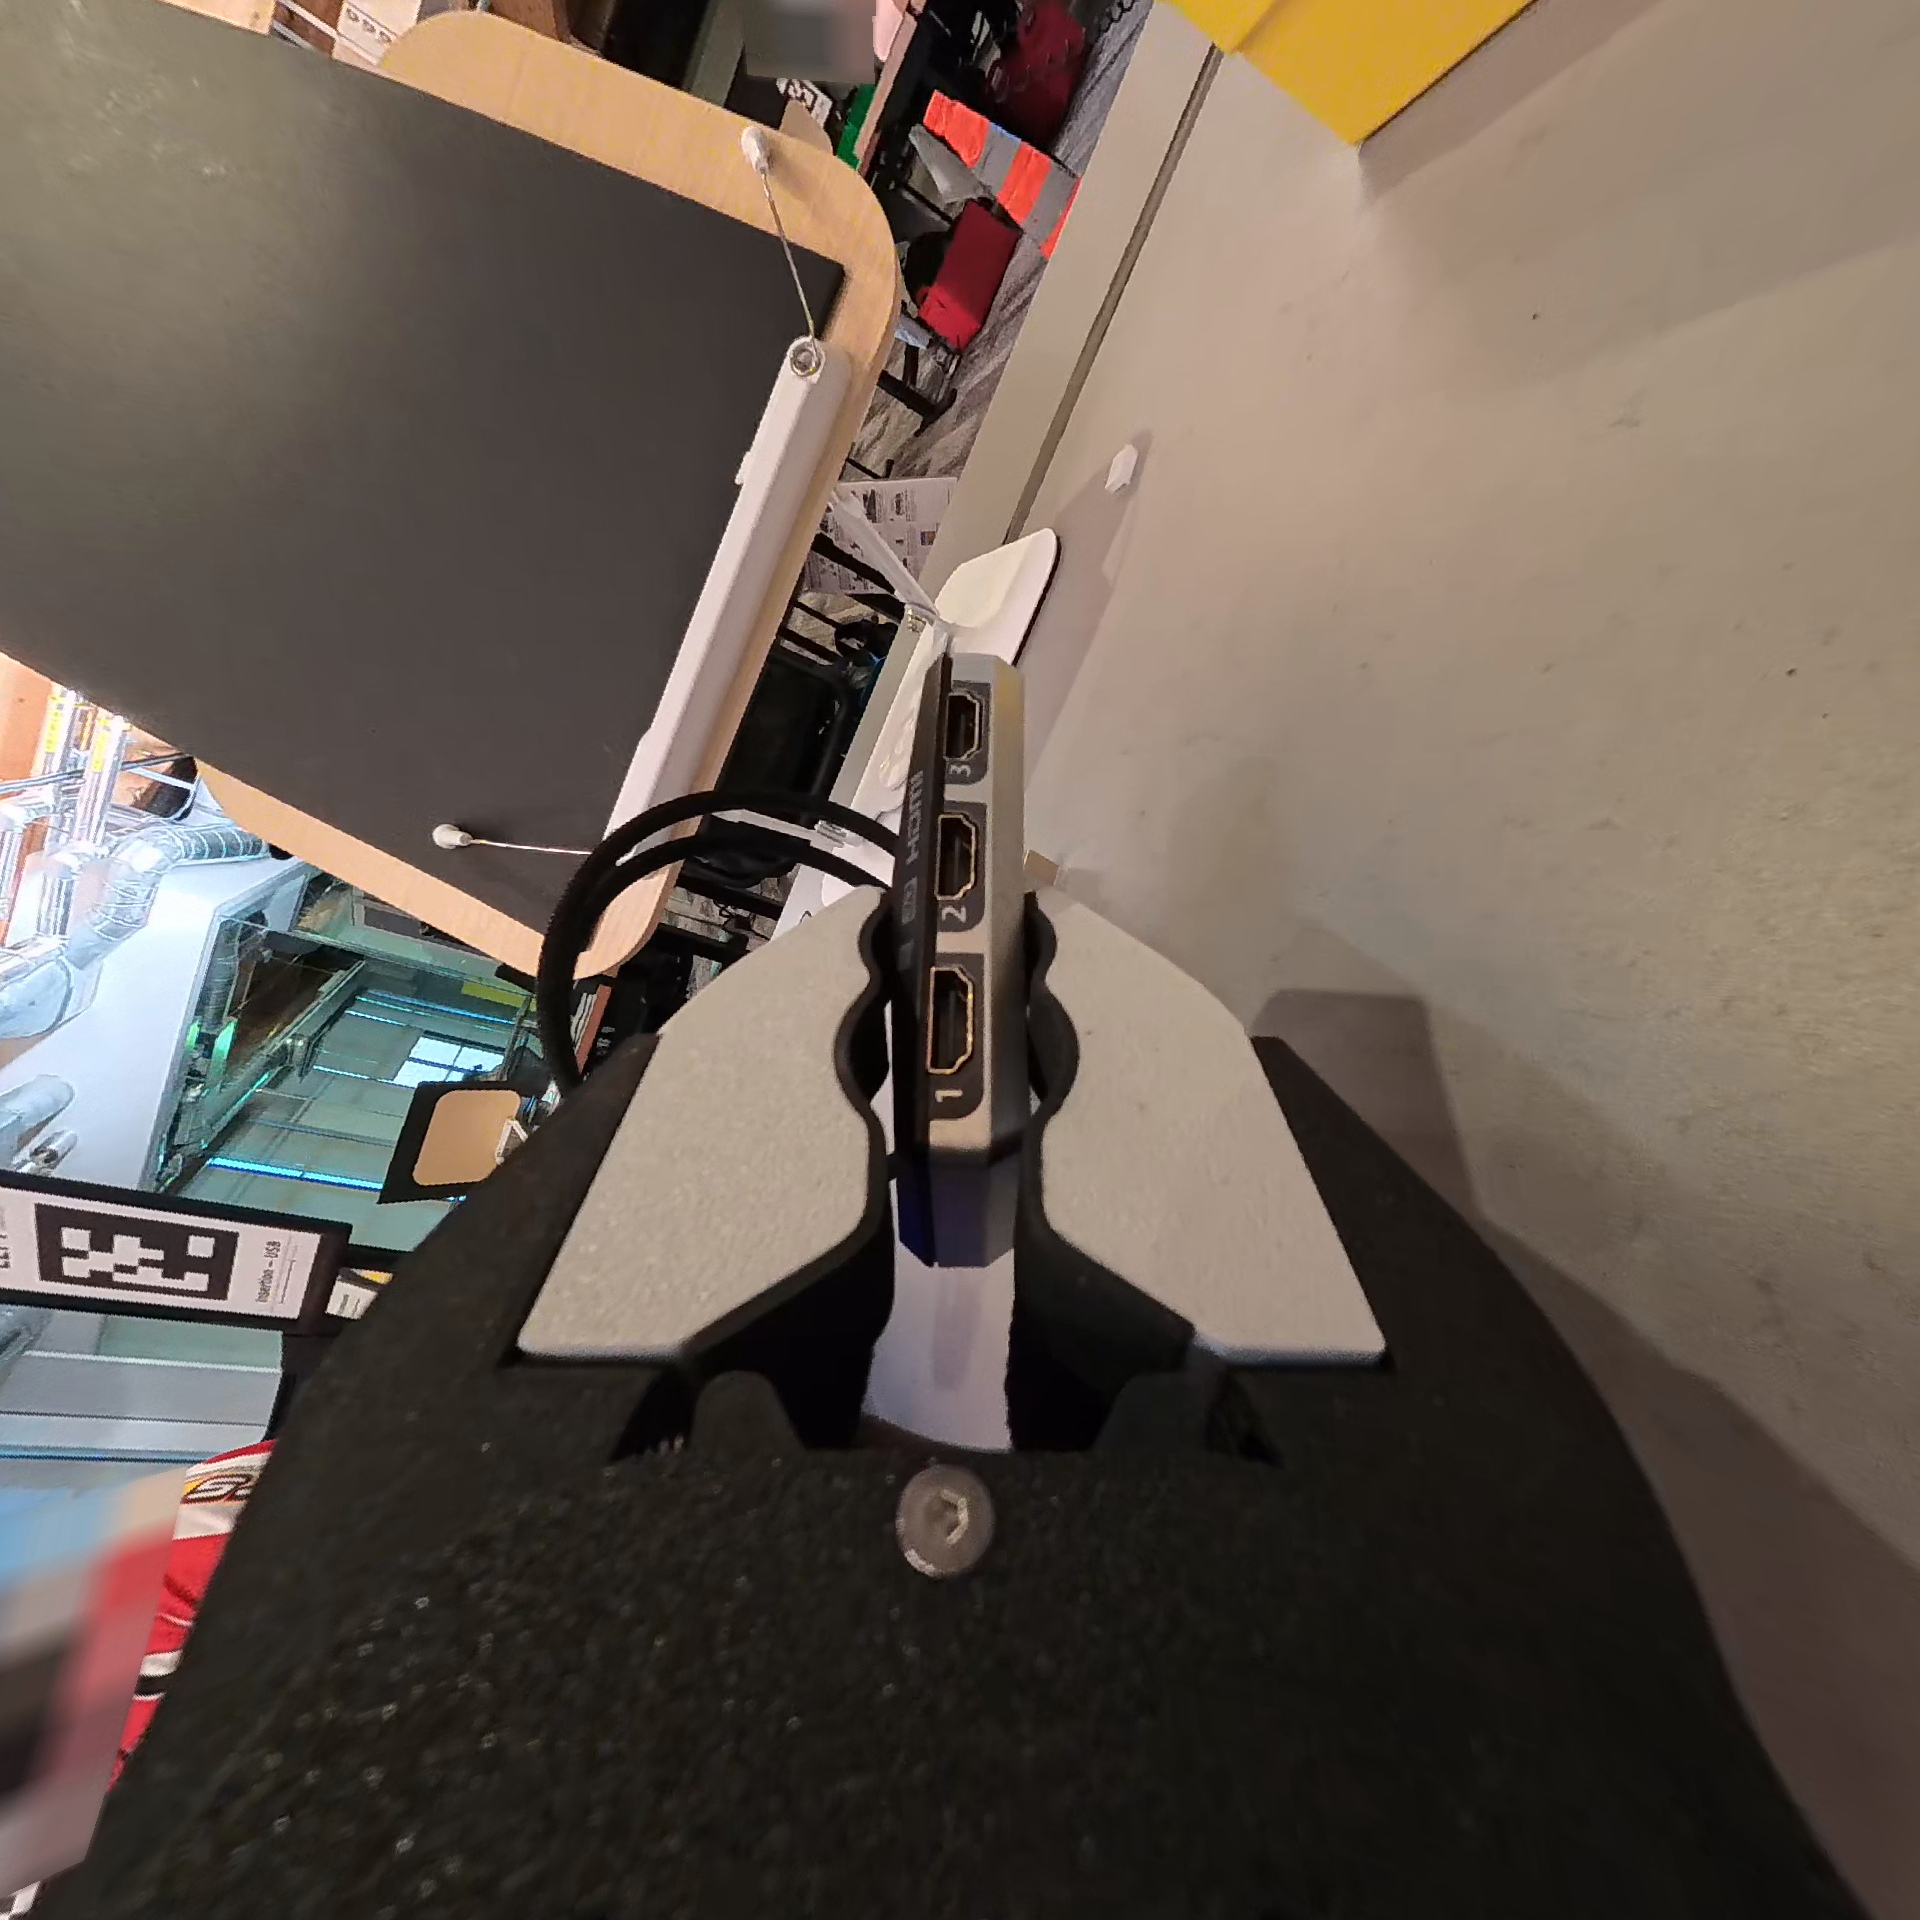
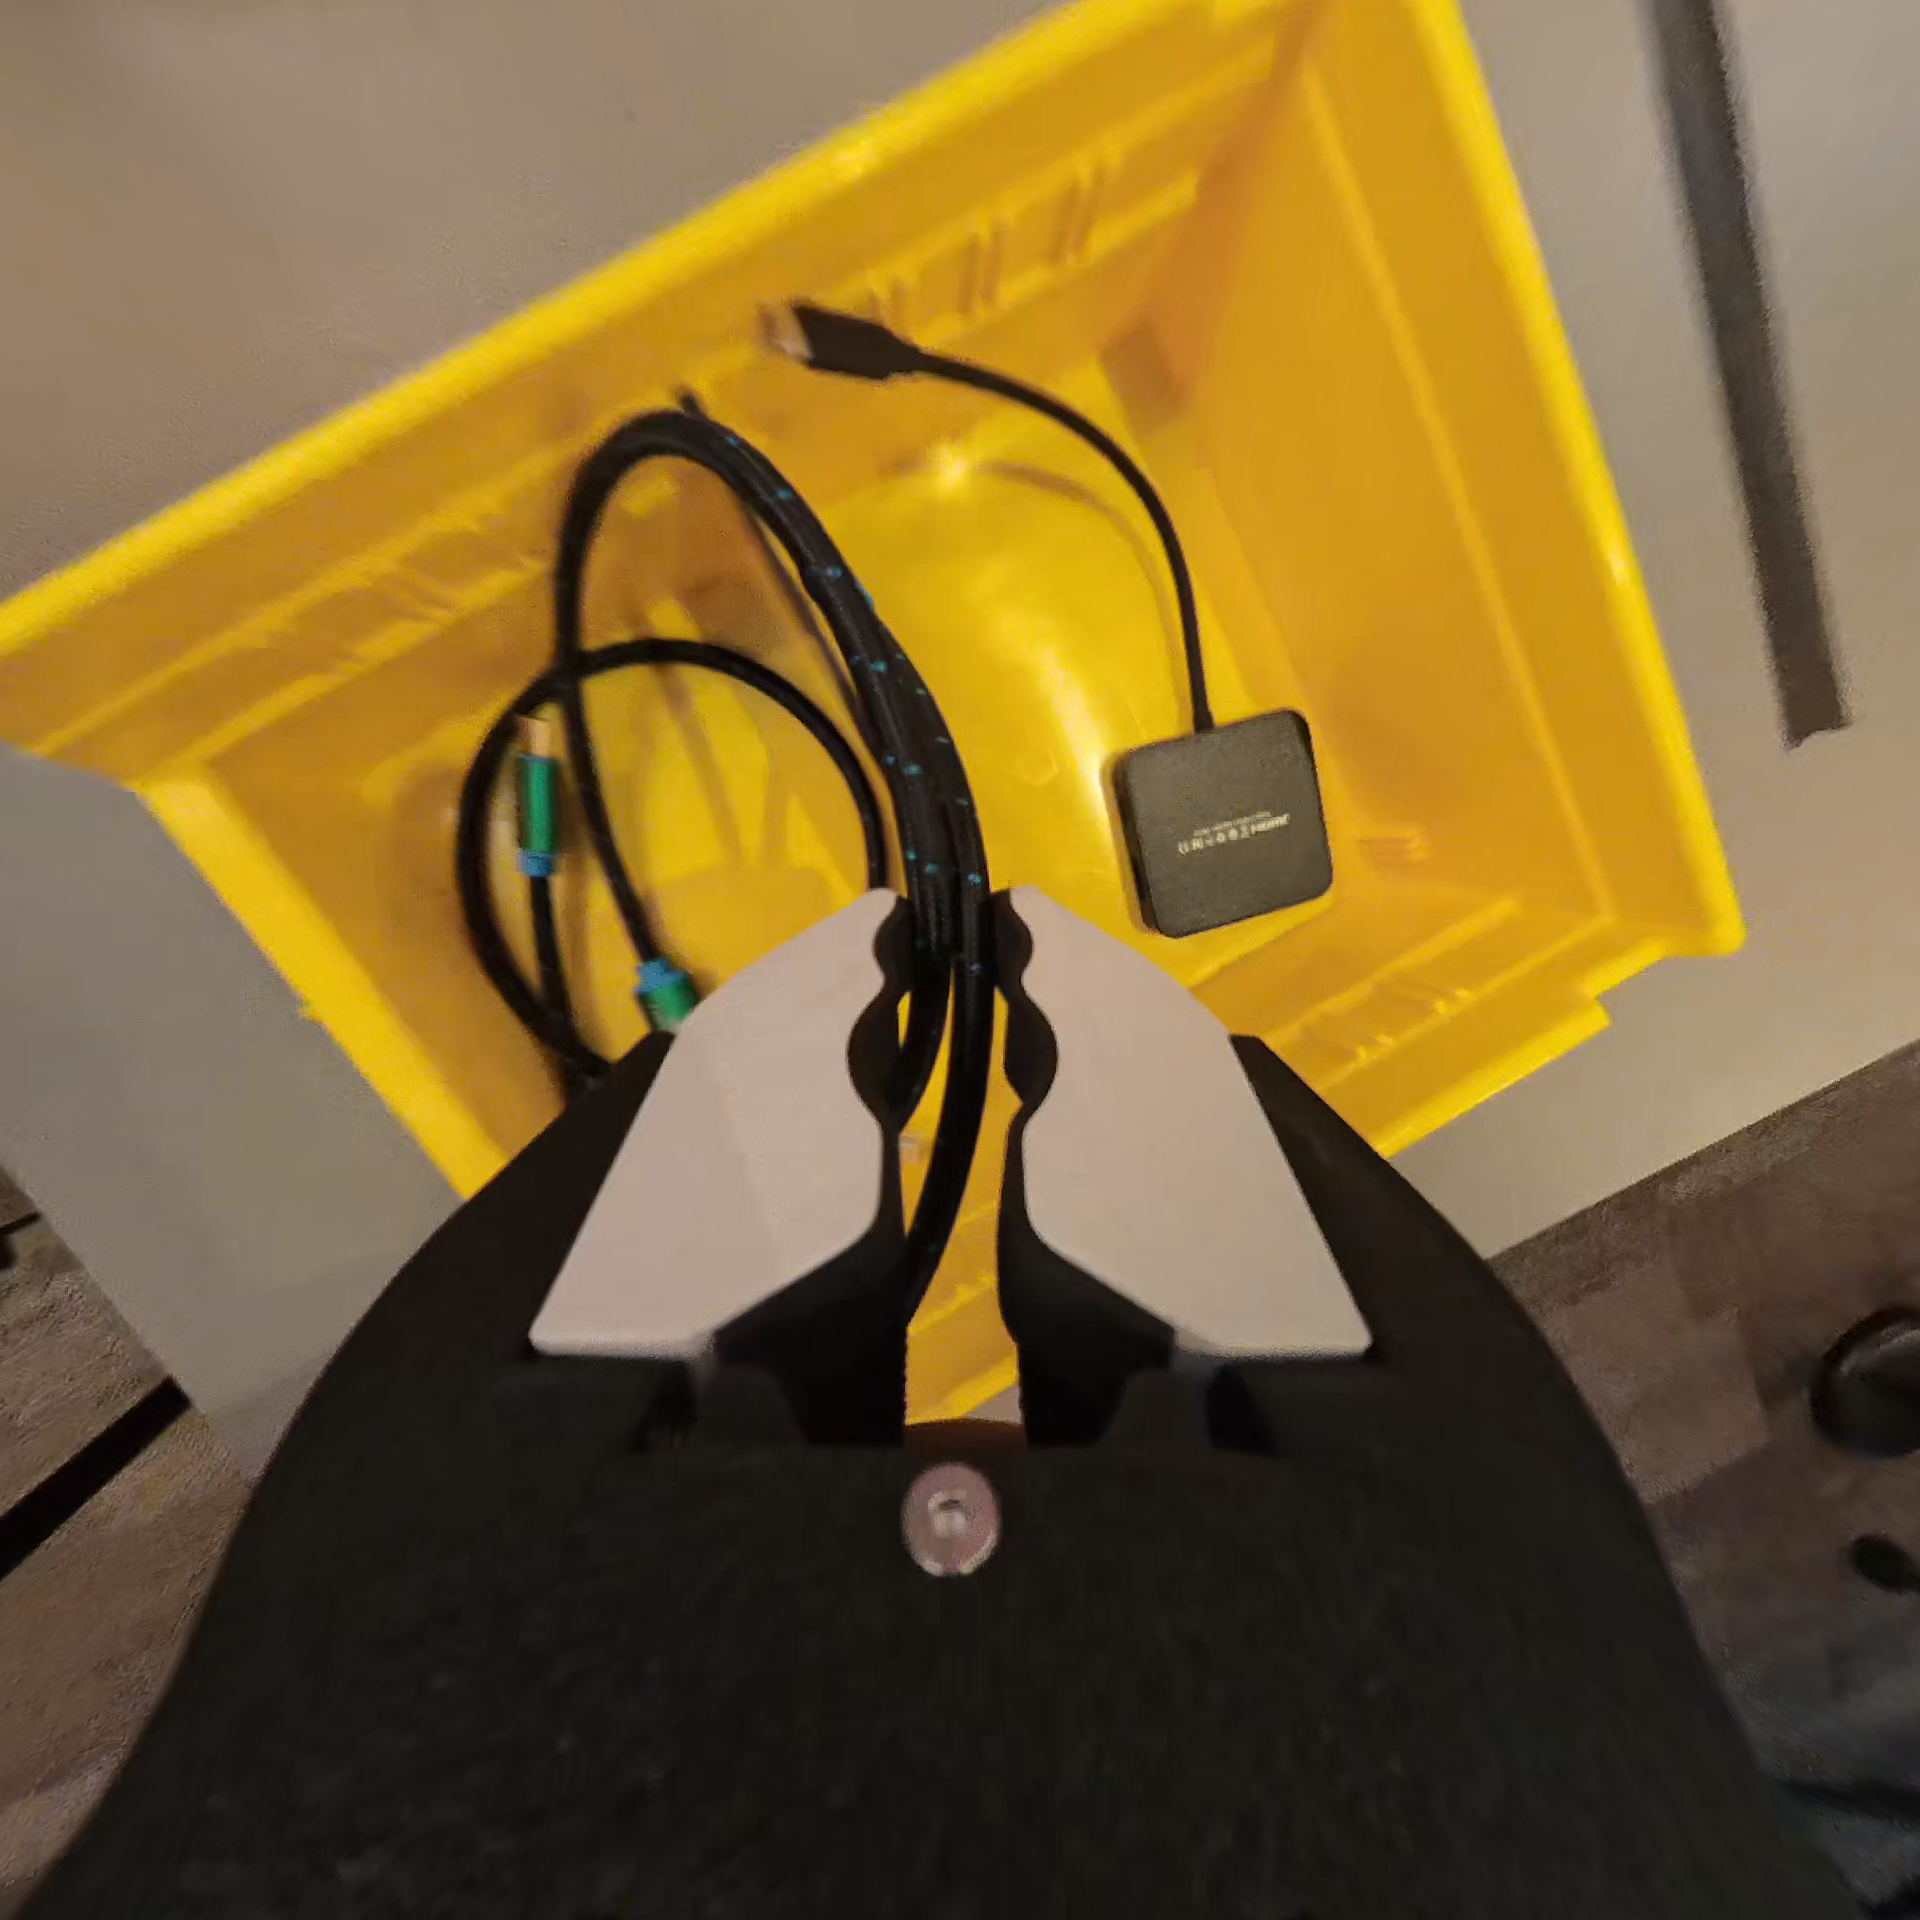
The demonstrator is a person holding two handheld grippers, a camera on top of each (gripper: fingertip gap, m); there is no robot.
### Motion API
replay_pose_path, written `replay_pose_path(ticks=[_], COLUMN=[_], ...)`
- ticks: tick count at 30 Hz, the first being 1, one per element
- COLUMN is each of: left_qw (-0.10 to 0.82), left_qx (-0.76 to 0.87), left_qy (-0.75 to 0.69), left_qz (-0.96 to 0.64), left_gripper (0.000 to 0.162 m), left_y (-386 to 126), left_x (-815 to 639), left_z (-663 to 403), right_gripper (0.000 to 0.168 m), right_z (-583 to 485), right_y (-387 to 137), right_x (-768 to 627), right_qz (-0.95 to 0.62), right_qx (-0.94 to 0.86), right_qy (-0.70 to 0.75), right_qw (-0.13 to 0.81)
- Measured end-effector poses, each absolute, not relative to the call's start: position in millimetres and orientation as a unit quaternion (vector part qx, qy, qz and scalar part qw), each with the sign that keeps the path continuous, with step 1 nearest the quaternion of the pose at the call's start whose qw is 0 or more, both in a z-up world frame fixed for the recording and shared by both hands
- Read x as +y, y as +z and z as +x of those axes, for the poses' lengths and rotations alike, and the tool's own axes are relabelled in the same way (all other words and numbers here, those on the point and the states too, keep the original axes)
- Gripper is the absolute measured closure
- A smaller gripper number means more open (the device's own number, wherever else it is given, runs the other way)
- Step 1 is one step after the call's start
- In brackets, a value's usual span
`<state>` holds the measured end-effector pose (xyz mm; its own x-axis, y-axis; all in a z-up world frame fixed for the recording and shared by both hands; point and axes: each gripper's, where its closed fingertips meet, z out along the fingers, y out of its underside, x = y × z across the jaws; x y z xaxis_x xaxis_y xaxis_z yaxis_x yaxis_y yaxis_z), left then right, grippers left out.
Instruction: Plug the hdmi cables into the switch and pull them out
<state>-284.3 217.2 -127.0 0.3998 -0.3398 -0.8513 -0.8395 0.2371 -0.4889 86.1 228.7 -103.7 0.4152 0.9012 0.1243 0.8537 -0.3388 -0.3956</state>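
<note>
While my left tongs clamp the HDMI switch, ports facing me, my right tongs pinch the braided HDMI cable mid-length above the yellow bin. I'd regrip nearer a green plug.

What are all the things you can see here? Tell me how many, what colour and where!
HDMI switch: one, dark grey, three empty ports showing, clamped between the left gripper's fingers.
Thin cable: one, black, looping off behind the switch.
Board: one, black with a wooden edge, upper left.
Bin: one, yellow, lying on the pale table.
Braided cable: one bundle, black with blue flecks, green plugs, over the bin, pinched by the right gripper.
Square adapter box: one, black, in the bin, with its own thin lead.
Table: one, pale grey.
Left gripper: grey fingers, black body, shut.
Right gripper: same colours, shut.
</note>
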Motion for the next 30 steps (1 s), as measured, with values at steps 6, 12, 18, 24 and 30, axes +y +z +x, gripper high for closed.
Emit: replay_pose_path(ticks=[6,12,18,24,30], left_qw=[0.601,0.6,0.6,0.599,0.598], left_qx=[0.509,0.506,0.507,0.51,0.511], left_qy=[0.208,0.21,0.208,0.212,0.212], left_qz=[-0.58,-0.583,-0.583,-0.579,-0.579], left_gripper=[0.14,0.14,0.14,0.14,0.14], left_y=[-128.6,-129.7,-128.9,-130.2,-130.8], left_x=[216.6,219.9,219.8,219.3,219.3], left_z=[-282.7,-285.8,-286.0,-285.2,-284.9], right_gripper=[0.155,0.155,0.155,0.155,0.156], right_z=[96.6,75.6,89.9,88.6,94.3], right_y=[-98.0,-51.5,-66.5,-39.3,-70.4], right_x=[205.1,216.0,184.4,168.4,188.9], right_qz=[-0.833,-0.757,-0.763,-0.751,-0.796], right_qx=[-0.489,-0.476,-0.502,-0.52,-0.517], right_qy=[0.118,0.271,0.291,0.34,0.27], right_qw=[0.231,0.356,0.285,0.226,0.162])
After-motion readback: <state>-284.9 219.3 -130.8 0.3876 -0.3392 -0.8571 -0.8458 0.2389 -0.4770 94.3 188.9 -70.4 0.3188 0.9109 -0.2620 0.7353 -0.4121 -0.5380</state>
